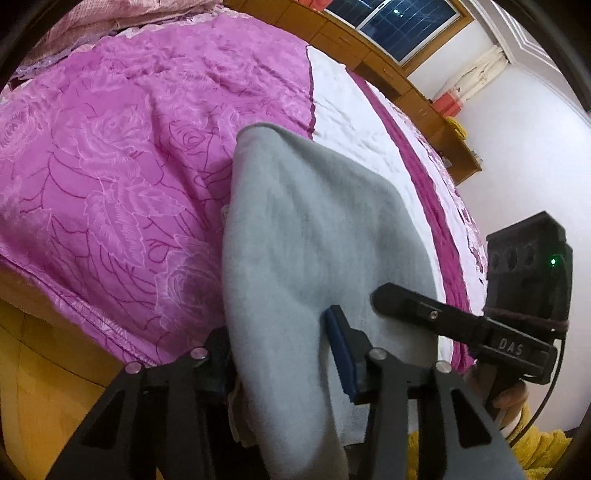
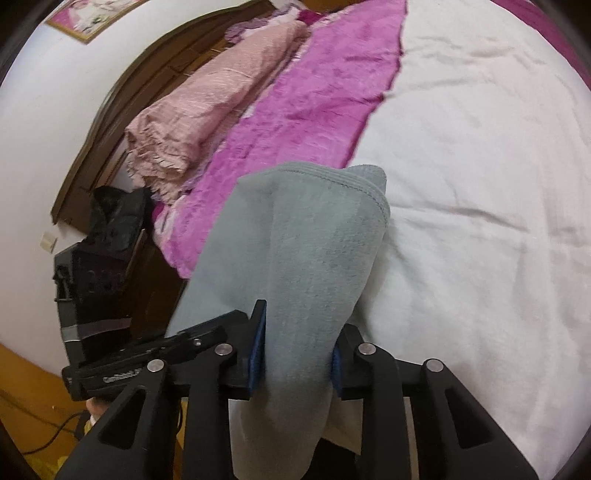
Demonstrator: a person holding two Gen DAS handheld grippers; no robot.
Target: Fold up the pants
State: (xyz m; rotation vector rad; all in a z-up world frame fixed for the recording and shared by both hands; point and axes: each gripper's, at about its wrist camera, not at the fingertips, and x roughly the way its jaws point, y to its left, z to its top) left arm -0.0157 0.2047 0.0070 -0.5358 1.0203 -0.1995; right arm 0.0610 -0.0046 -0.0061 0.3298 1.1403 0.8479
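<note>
Two grippers, the left gripper (image 1: 284,354) and right gripper (image 2: 295,350), are each pinching one pair of grey pants (image 2: 310,236) over one bed (image 2: 480,184).

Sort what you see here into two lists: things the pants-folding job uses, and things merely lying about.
In use:
grey pants
left gripper
right gripper
white sheet as folding surface

Lying about:
magenta quilt
pink bedding
framed picture
</note>
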